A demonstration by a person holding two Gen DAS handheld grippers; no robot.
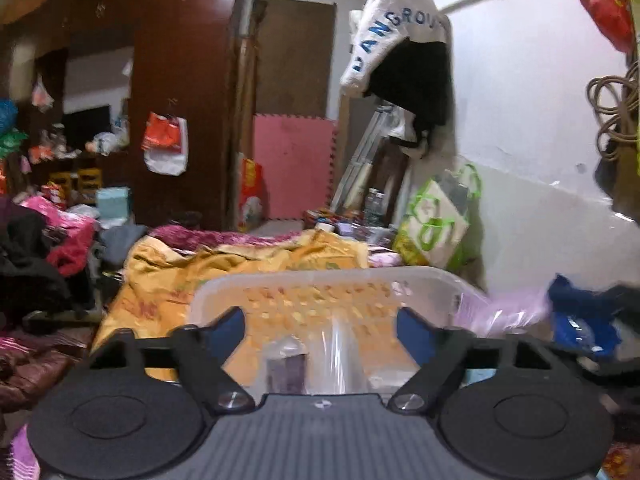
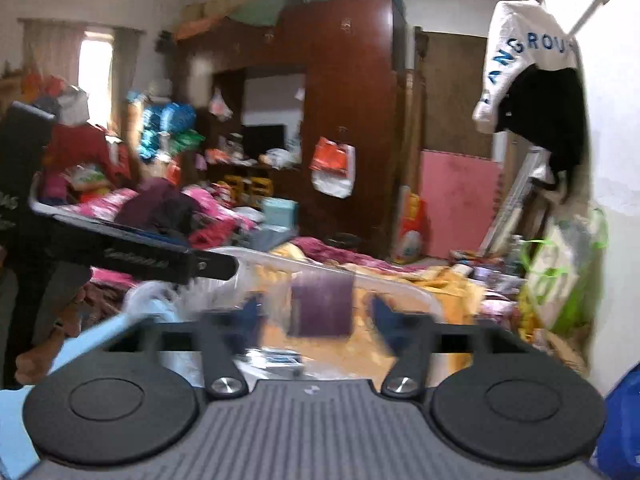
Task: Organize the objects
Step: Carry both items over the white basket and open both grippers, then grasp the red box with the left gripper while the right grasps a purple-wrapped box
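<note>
A clear plastic bin (image 1: 320, 280) sits on a yellow bedspread (image 1: 168, 280). My left gripper (image 1: 320, 332) is open over the bin's near side. Below it inside the bin lie a small purple box (image 1: 286, 372) and a clear plastic bag (image 1: 340, 356). In the right wrist view my right gripper (image 2: 316, 316) is open, with the purple box (image 2: 322, 304) between its blue fingertips above the bin's rim (image 2: 396, 286); whether it touches them is blurred. The left gripper's black body (image 2: 132, 252) crosses the left of that view.
A green-and-white bag (image 1: 436, 220) leans on the white wall at right. Blue cloth (image 1: 580, 320) lies right of the bin. Piled clothes (image 1: 60, 240) cover the left. A dark wardrobe (image 1: 180, 80) and a pink mat (image 1: 294, 168) stand behind.
</note>
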